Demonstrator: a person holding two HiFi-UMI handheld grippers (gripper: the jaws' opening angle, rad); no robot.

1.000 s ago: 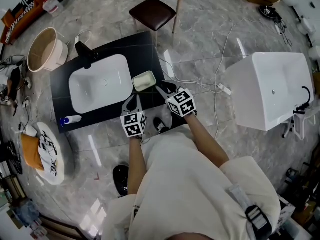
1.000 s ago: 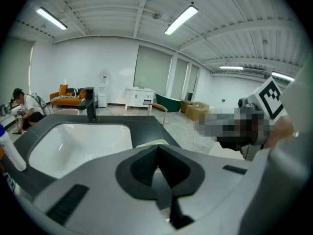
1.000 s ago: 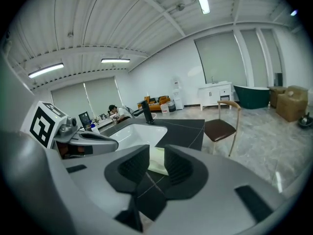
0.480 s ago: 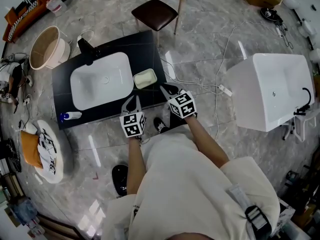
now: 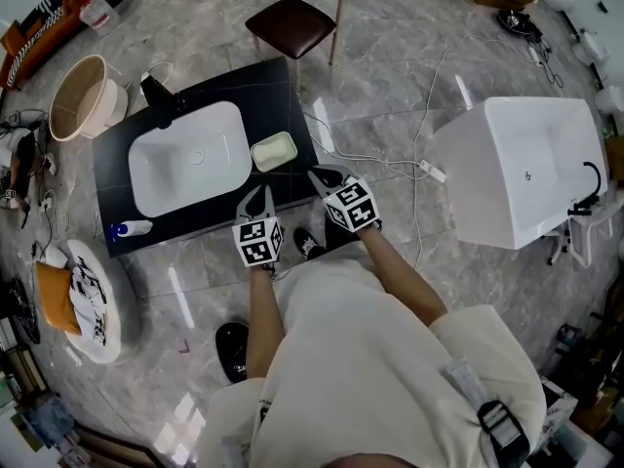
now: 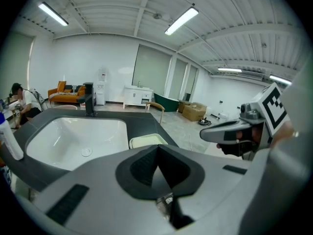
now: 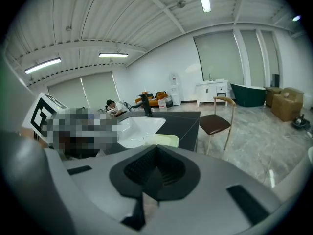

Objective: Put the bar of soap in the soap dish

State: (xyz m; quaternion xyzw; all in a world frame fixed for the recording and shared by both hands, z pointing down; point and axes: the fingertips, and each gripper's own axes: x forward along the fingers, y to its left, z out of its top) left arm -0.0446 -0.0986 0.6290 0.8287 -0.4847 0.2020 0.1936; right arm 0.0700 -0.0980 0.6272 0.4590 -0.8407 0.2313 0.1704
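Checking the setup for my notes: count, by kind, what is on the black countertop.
Sink basin: 1
Faucet: 1
Soap dish: 1
White bottle with a blue cap: 1
Total: 4

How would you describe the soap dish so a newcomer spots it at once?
Find the black counter with a white basin. On its bare top, just right of the basin in the head view, sits the soap dish: a small pale rectangular tray with rounded corners, unlike the black tap and blue-capped tube.
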